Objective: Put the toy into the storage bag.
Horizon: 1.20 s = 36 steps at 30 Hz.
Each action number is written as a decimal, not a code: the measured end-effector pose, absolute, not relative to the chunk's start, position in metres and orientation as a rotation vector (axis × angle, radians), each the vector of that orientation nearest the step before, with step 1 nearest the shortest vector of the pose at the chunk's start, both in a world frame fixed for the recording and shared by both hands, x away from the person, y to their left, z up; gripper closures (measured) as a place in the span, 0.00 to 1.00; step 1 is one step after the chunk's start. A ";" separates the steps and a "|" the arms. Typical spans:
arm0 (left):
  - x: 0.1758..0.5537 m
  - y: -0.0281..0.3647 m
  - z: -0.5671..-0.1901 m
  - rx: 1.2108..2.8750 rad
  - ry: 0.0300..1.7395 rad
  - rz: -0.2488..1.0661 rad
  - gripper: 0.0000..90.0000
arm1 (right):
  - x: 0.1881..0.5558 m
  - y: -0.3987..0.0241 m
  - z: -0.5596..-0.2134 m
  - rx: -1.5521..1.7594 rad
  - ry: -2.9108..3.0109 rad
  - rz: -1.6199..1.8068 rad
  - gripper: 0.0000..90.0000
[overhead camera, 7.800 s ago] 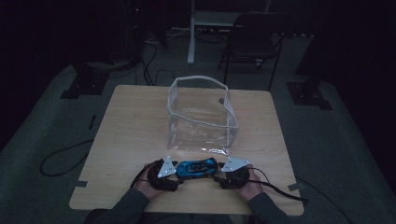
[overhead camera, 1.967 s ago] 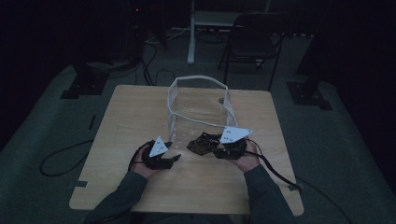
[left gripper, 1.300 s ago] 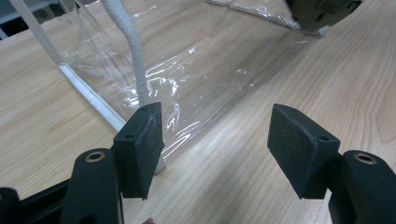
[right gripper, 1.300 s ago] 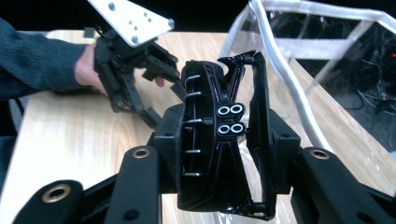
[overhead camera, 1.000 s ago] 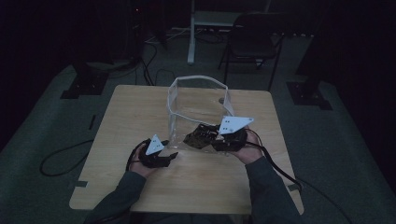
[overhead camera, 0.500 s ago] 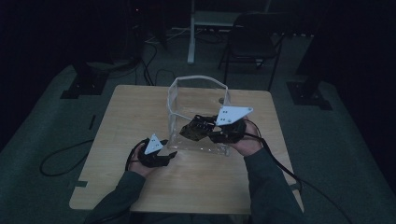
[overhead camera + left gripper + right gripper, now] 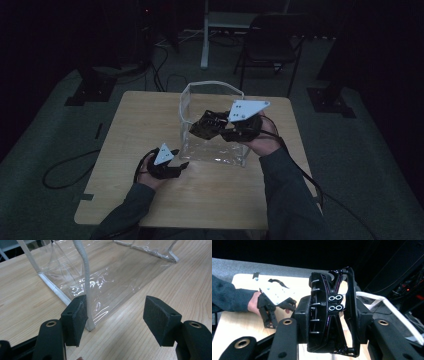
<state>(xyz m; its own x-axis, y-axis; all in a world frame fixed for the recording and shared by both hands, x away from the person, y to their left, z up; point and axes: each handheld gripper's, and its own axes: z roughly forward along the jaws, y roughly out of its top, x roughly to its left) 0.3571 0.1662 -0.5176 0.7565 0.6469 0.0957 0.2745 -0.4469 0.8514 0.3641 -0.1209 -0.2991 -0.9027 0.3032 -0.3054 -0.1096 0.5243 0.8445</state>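
Right gripper (image 7: 215, 127): clamped on the toy car (image 7: 332, 315), holding it above the bag's (image 7: 212, 145) open mouth.
Left gripper (image 7: 120, 317): jaws apart at the bag's near corner (nothing pinched).
Risk: unheld, the bag could slide or fold; the car may snag the rim (image 7: 210, 86) and tumble onto the table (image 7: 140, 115).

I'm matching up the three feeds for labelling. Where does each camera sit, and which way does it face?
High view: above the person's side, looking forward and down on the table; forearms, both hands show.
Left gripper view: on the left gripper, facing the clear bag; open jaws show.
Right gripper view: on the right gripper, facing back across the table; jaws clamp a black toy car.
Shared: bag, left gripper.
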 end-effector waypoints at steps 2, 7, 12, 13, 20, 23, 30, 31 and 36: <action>0.357 0.167 -0.517 2.039 0.696 0.517 0.40 | 0.366 -0.121 -0.294 0.159 2.349 1.351 0.65; 0.357 0.169 -0.516 2.035 0.700 0.519 0.40 | 0.370 -0.119 -0.283 0.154 2.334 1.343 0.65; 0.358 0.170 -0.516 2.031 0.702 0.520 0.40 | 0.374 -0.119 -0.275 0.159 2.312 1.347 0.65; 0.358 0.170 -0.516 2.031 0.702 0.520 0.40 | 0.375 -0.119 -0.273 0.165 2.309 1.347 0.65; 0.358 0.171 -0.517 2.028 0.705 0.518 0.40 | 0.385 -0.123 -0.272 0.193 2.293 1.359 0.65; 0.358 0.171 -0.517 2.027 0.708 0.519 0.40 | 0.390 -0.123 -0.272 0.215 2.288 1.368 0.65; 0.358 0.172 -0.516 2.019 0.712 0.523 0.40 | 0.399 -0.122 -0.275 0.233 2.286 1.357 0.65; 0.358 0.172 -0.516 2.019 0.712 0.522 0.40 | 0.401 -0.121 -0.275 0.236 2.286 1.357 0.65; 0.358 0.172 -0.516 2.019 0.712 0.528 0.40 | 0.407 -0.120 -0.278 0.238 2.296 1.348 0.65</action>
<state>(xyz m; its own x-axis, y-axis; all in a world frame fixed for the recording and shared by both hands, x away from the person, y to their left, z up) 0.3585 0.1725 -0.5163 0.7428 0.6636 0.0888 0.2781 -0.4265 0.8607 0.4073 -0.1200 -0.2779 -0.8772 0.3724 -0.3031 -0.0834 0.5035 0.8599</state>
